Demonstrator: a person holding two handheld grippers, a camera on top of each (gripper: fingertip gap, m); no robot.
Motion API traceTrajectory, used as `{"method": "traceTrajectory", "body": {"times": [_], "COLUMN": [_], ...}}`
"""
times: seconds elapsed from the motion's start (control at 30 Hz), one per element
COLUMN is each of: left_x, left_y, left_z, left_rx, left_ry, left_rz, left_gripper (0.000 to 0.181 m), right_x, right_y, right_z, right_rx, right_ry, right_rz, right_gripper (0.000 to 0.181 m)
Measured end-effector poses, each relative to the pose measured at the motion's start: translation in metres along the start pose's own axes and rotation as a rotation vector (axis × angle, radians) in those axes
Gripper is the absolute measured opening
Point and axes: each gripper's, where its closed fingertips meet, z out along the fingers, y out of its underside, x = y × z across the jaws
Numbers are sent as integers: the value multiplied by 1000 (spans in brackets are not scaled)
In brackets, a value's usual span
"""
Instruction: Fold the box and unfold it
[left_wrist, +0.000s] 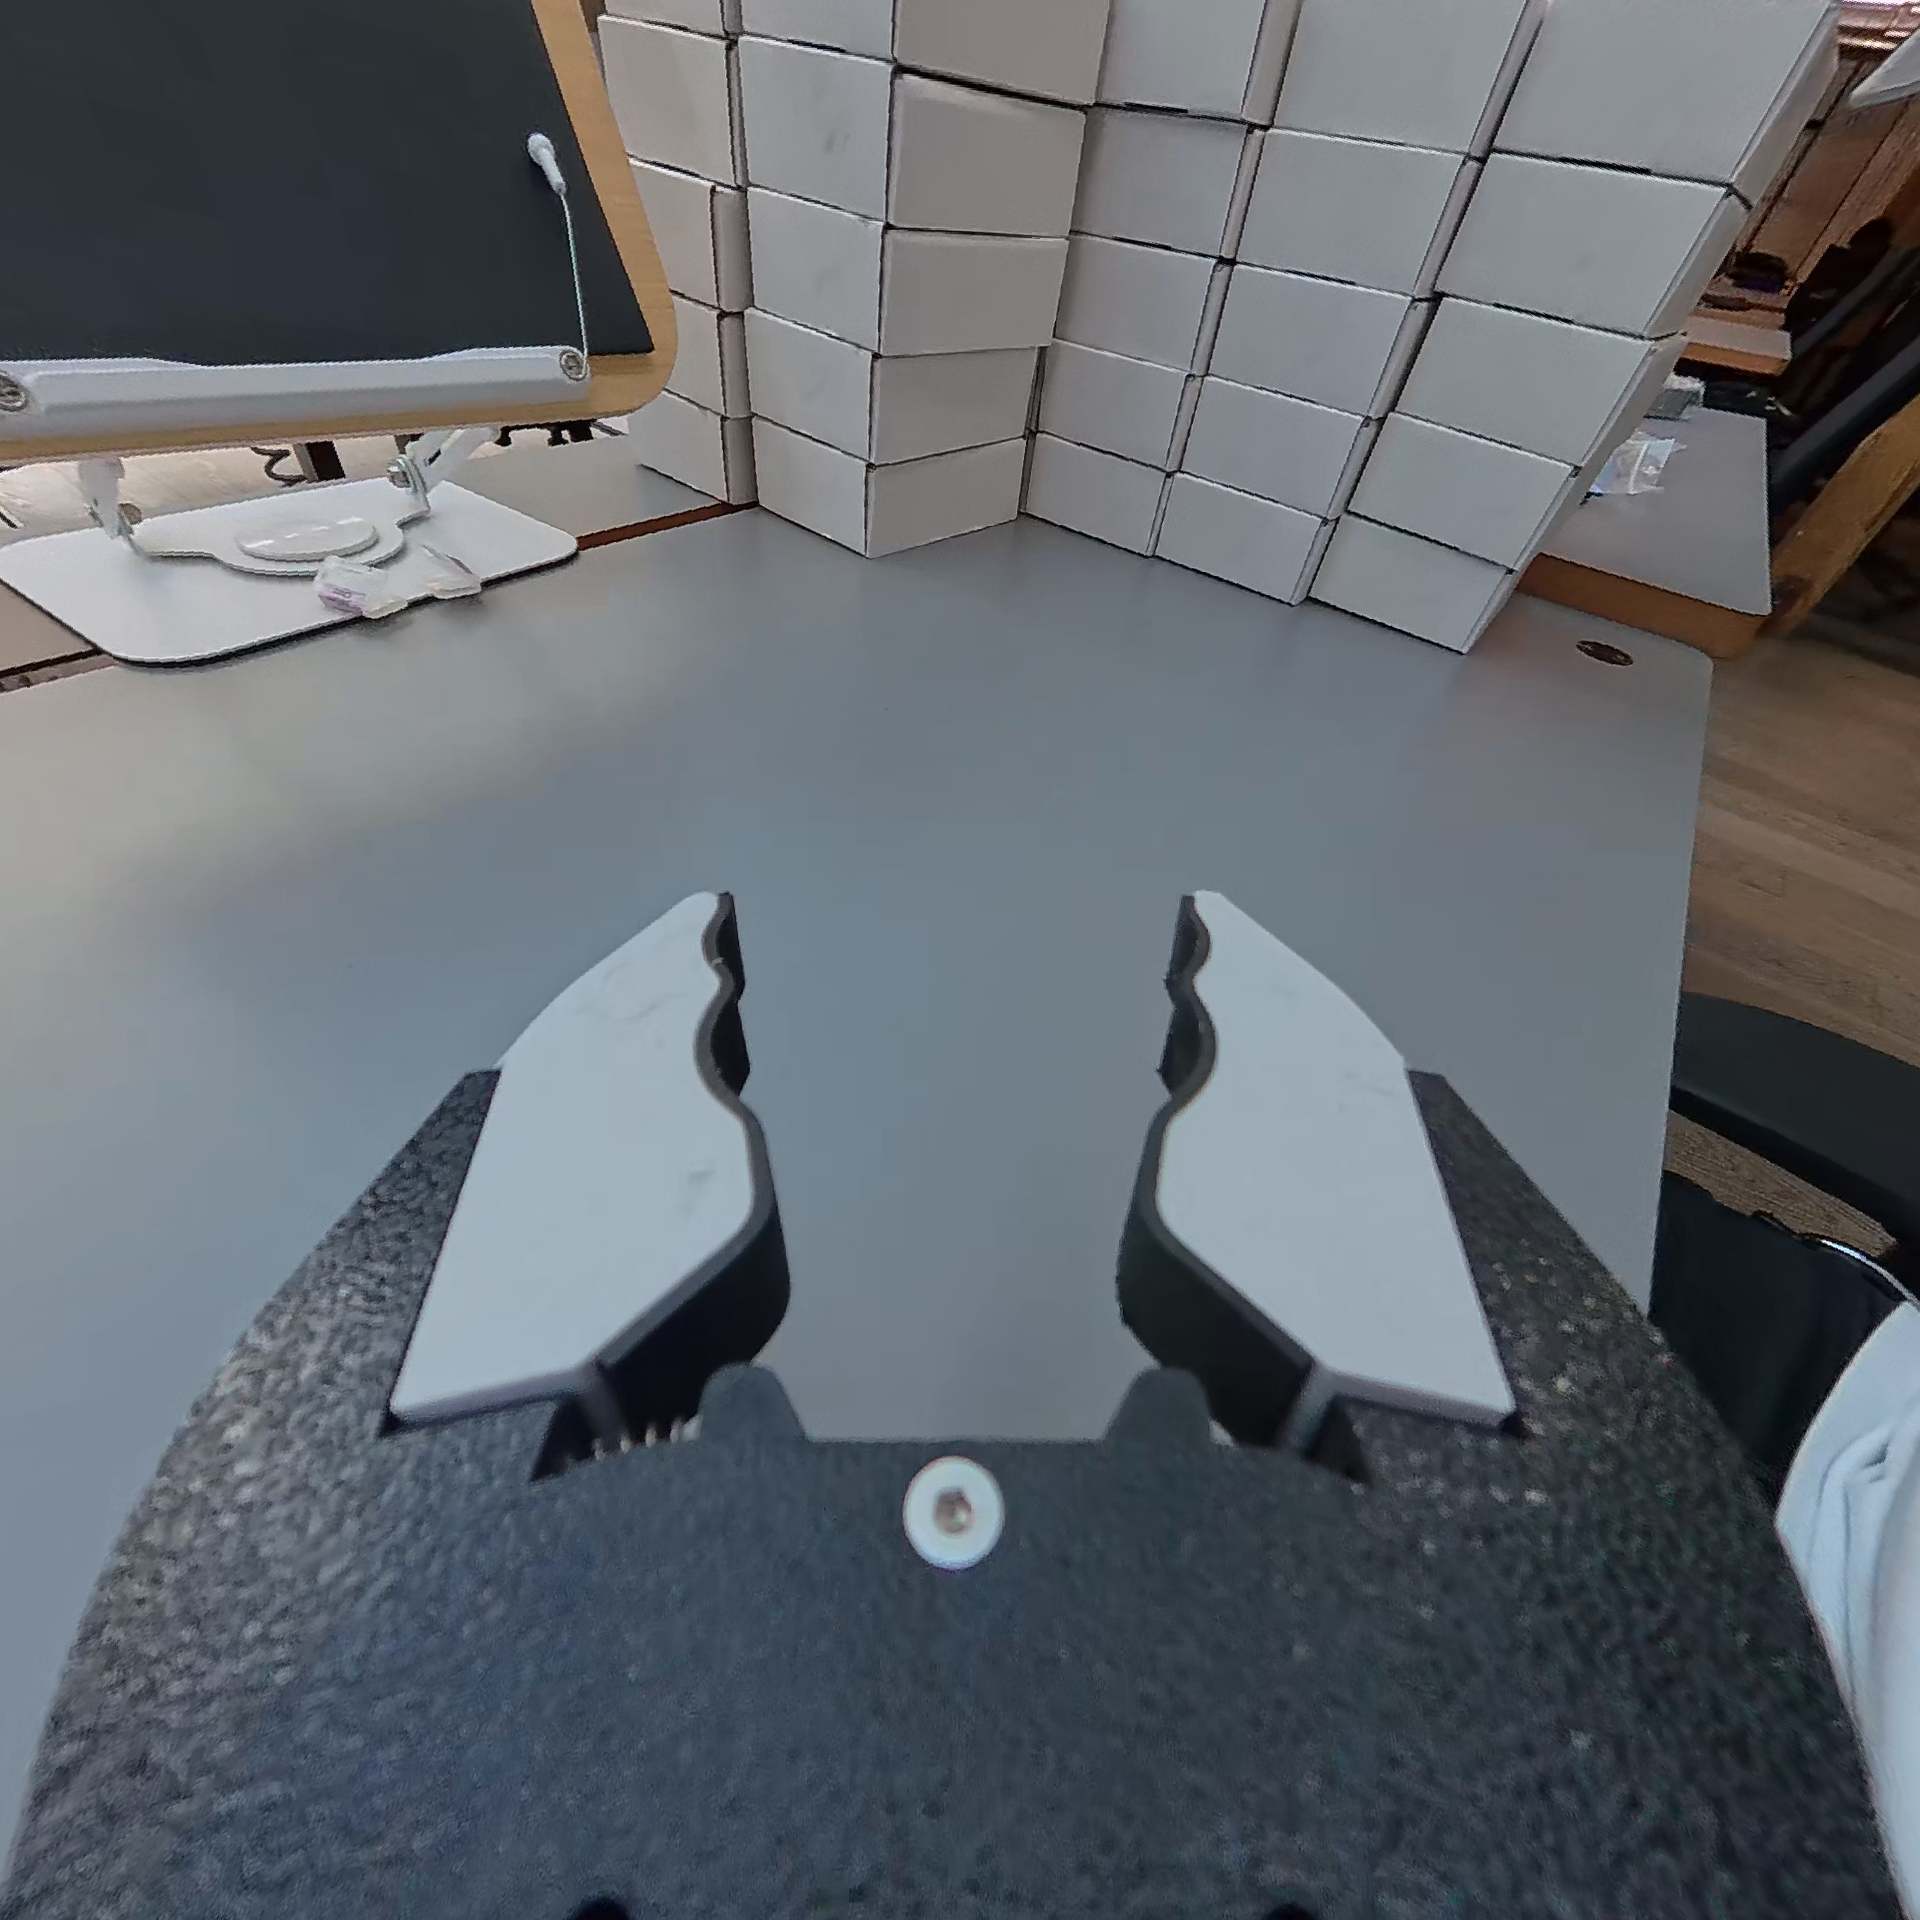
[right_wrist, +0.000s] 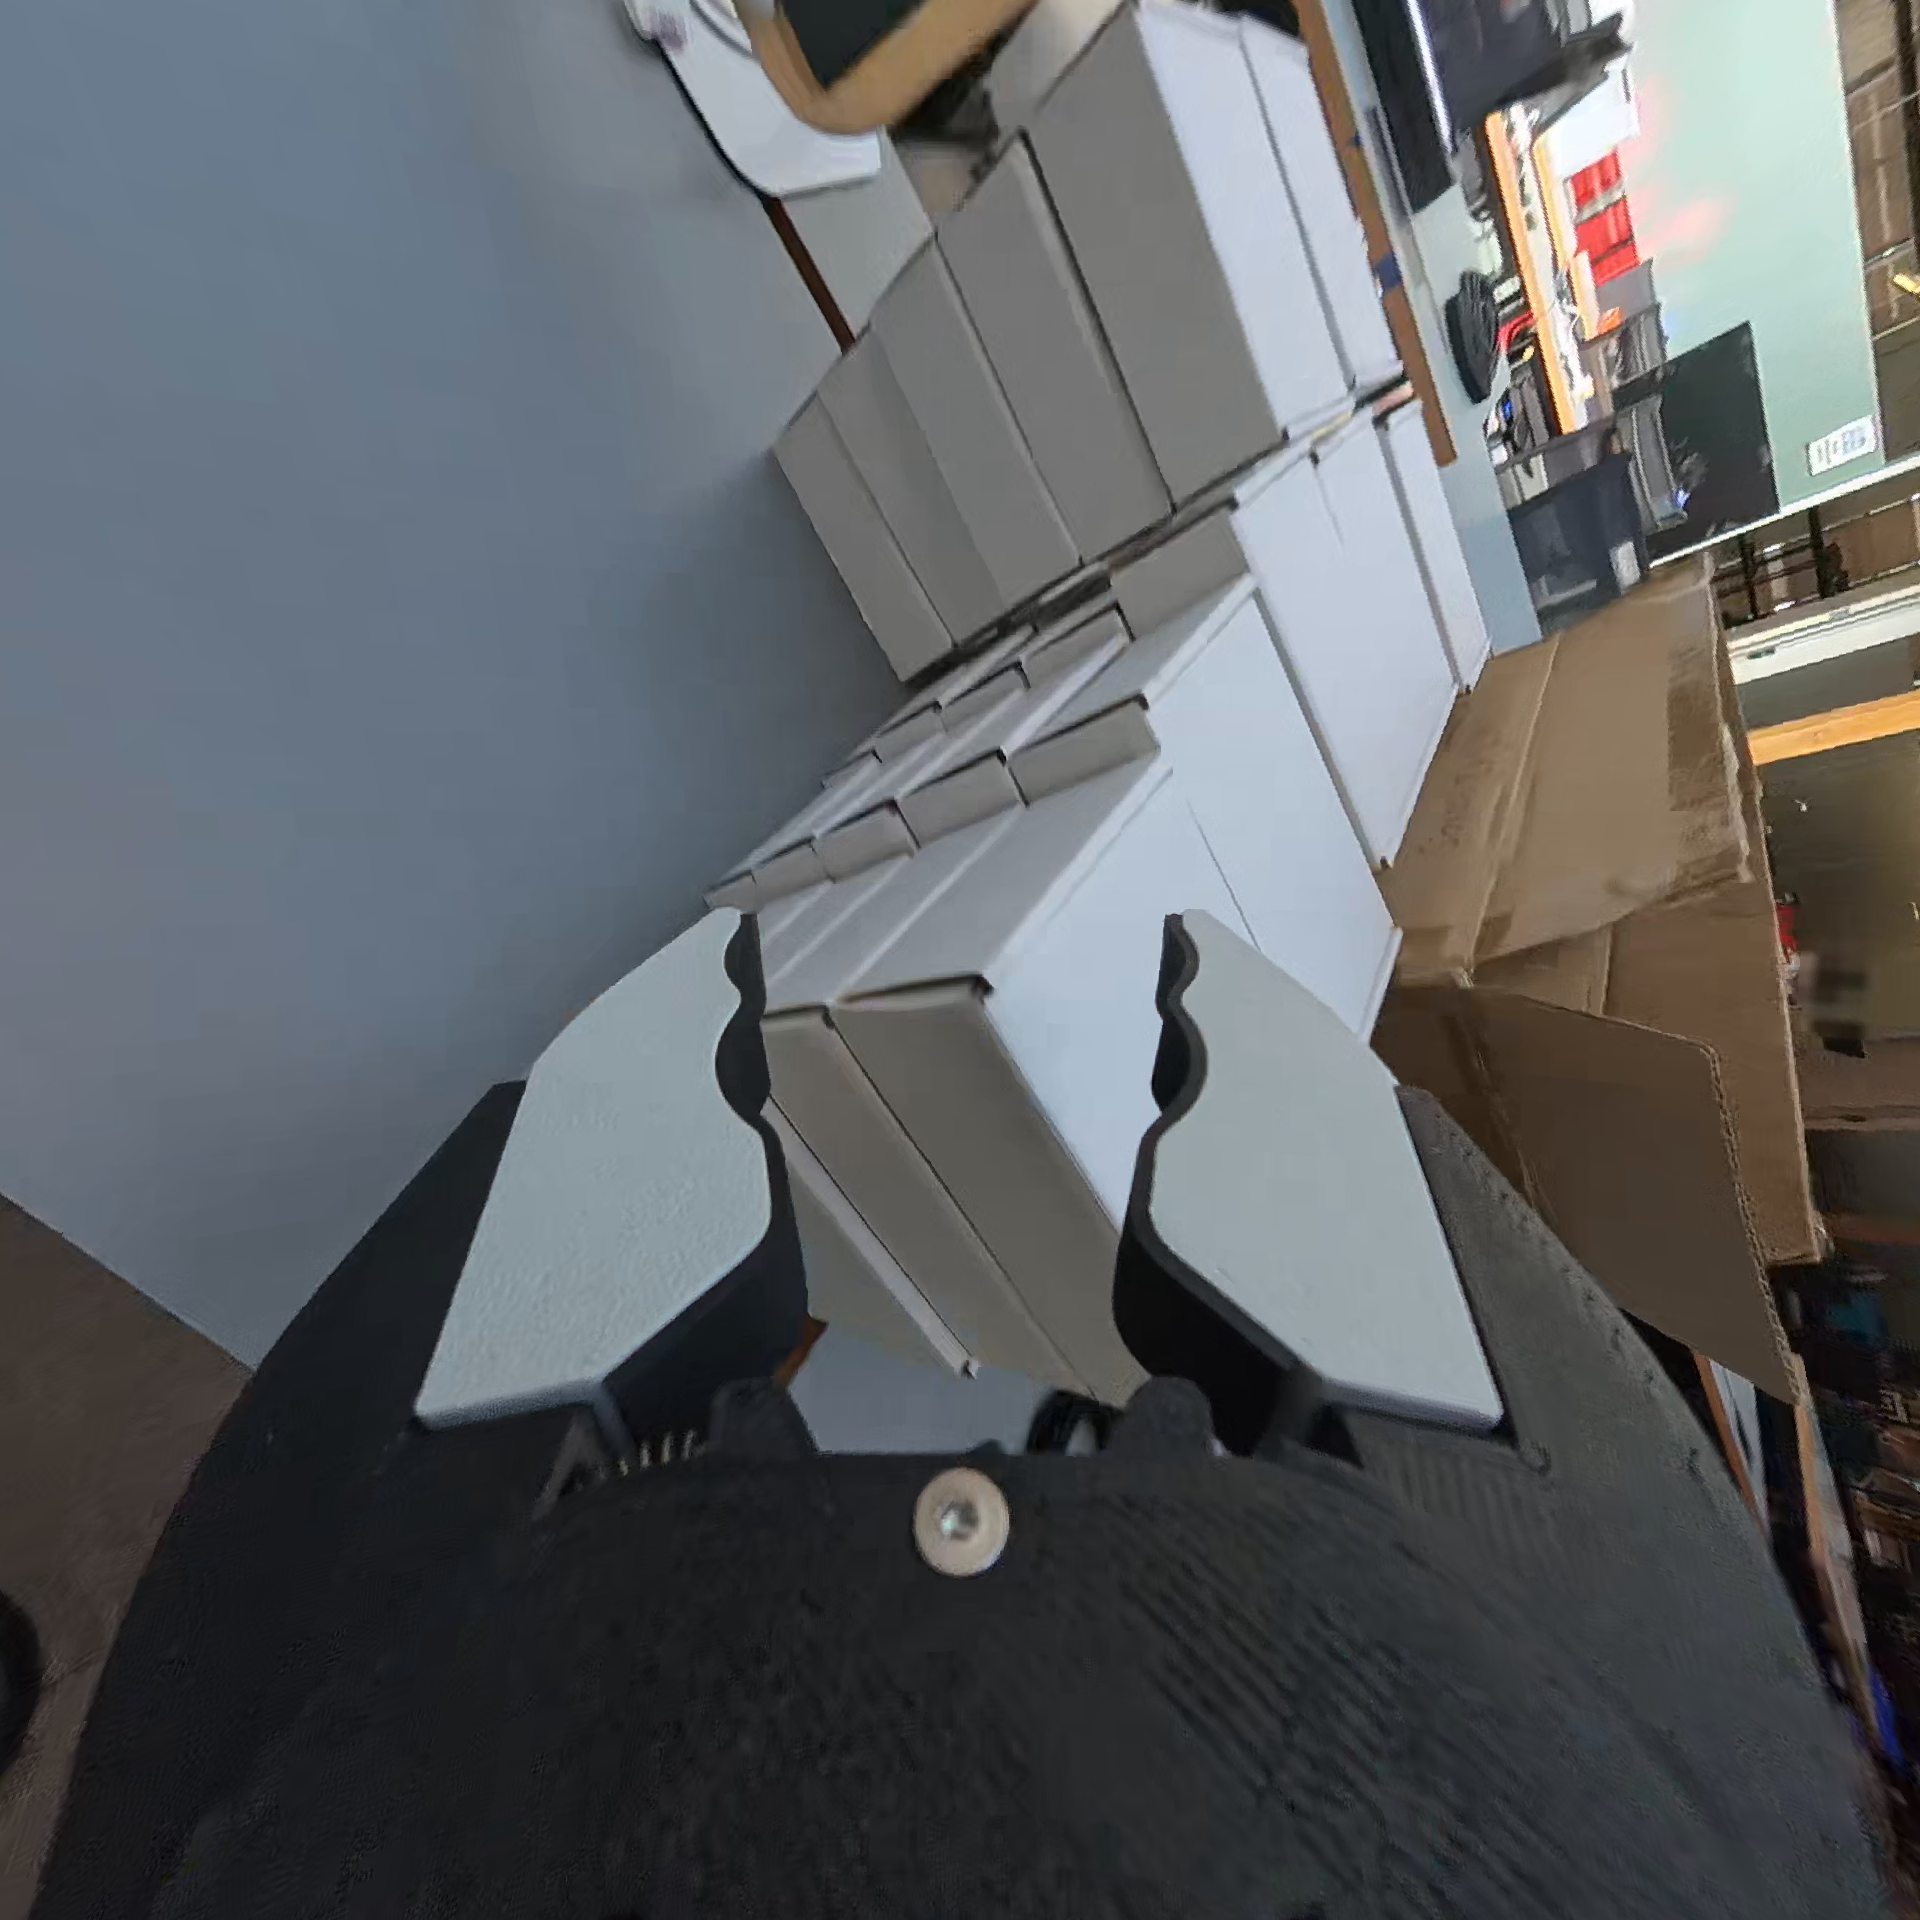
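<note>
Left gripper (left_wrist: 961, 914): spread wide, nothing between the fingers. It hangs over the bare middle of the grey table (left_wrist: 935, 748), lower centre of the left wrist view.

Right gripper (right_wrist: 961, 930): also spread, holding nothing. The right wrist view is rolled hard to one side; the nearest white box (right_wrist: 997, 1122) sits in the gap between the fingers, centre of the frame. Whether either finger touches it cannot be told; it looks close but not pinched.

Where the boxes are: a wall of stacked white boxes (left_wrist: 1195, 312) fills the upper centre and upper right of the left wrist view, at the far edge of the table. All appear already folded and closed. No flat, unfolded blank shows on the table.

Other items: tilted stand (left_wrist: 291, 540) with a dark panel, upper left of the left wrist view. Brown cardboard sheets (right_wrist: 1579, 831) lie beyond the stack, right of the right wrist view.

Handling judgement: thin white card, likely light and hollow, so a box should lift easily but slide on the smooth table and dent if squeezed across an open face. Panels stiff, creases weak. Best hold is probably across a short end, or on a lid flap edge for opening, with the other gripper steadying the body. Pulling one box could disturb the stack.
</note>
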Motion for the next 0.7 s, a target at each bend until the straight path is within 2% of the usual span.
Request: {"method": "traceTrajectory", "body": {"times": [0.03,0.1,0.2,0.3,0.4,0.47,0.6,0.7], "left_x": [-5,-19,-51,-102,-170,-227,-339,-392], "left_y": [-1,-4,-13,-21,-29,-38,-59,-60], "left_z": [-1,-4,-15,-33,-59,-83,-131,-144], "left_rx": [-3,-15,-31,-55,-130,-218,-473,-641], "left_ry": [-16,-61,-161,-277,-414,-556,-870,-979], "left_rz": [2,10,58,78,138,285,702,975], "left_gripper": [78,78,76,75,75,73,69,62], "right_x": [-11,-42,-108,-176,-221,-239,-255,-258], "right_y": [-18,-49,-91,-122,-142,-148,-155,-158], "right_z": [1,11,44,81,108,121,142,154], "right_rx": [64,147,235,267,277,274,280,285], "right_ry": [2,-22,-134,-274,-366,-414,-487,-518], "right_rz": [30,87,139,140,122,114,180,224], "right_gripper": [72,71,70,71,72,72,72,72]}}
